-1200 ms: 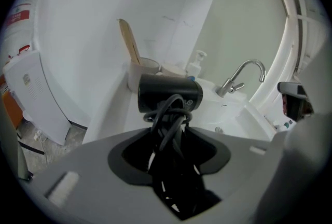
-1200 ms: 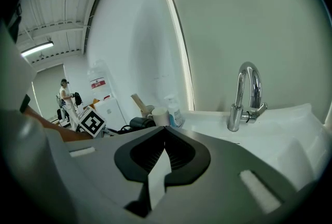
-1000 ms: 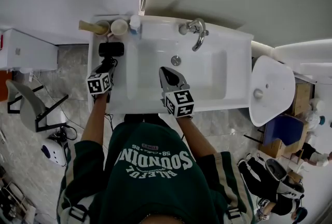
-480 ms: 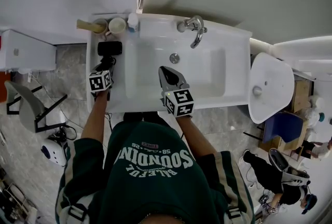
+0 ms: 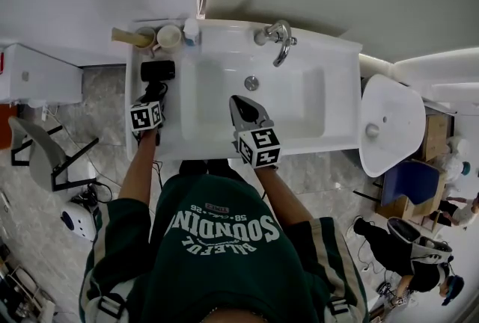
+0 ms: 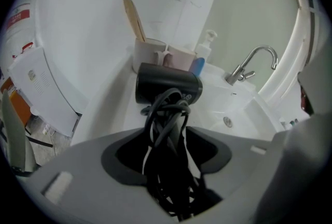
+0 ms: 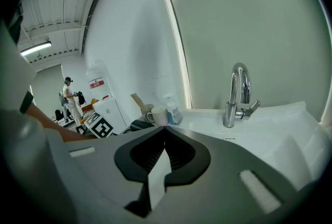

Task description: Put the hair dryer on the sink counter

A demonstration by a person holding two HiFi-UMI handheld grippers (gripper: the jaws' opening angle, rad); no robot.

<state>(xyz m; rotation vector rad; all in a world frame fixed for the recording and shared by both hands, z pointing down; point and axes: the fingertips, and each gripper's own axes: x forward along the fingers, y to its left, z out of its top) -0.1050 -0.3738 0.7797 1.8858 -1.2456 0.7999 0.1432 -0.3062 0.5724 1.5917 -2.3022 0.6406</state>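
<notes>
While hair dryer (image 5: 159,71) rests on white sink counter (image 5: 171,136) — left tongs (image 5: 155,93) pinching it | right tongs (image 5: 238,102) pressed together

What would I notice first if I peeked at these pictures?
First, the black hair dryer with its tangled cord, held by the left gripper at the left ledge of the white sink counter, just in front of two pale cups. Next, the shiny curved metal tap at the back of the basin, and the right gripper, shut and empty, over the basin's front.
</notes>
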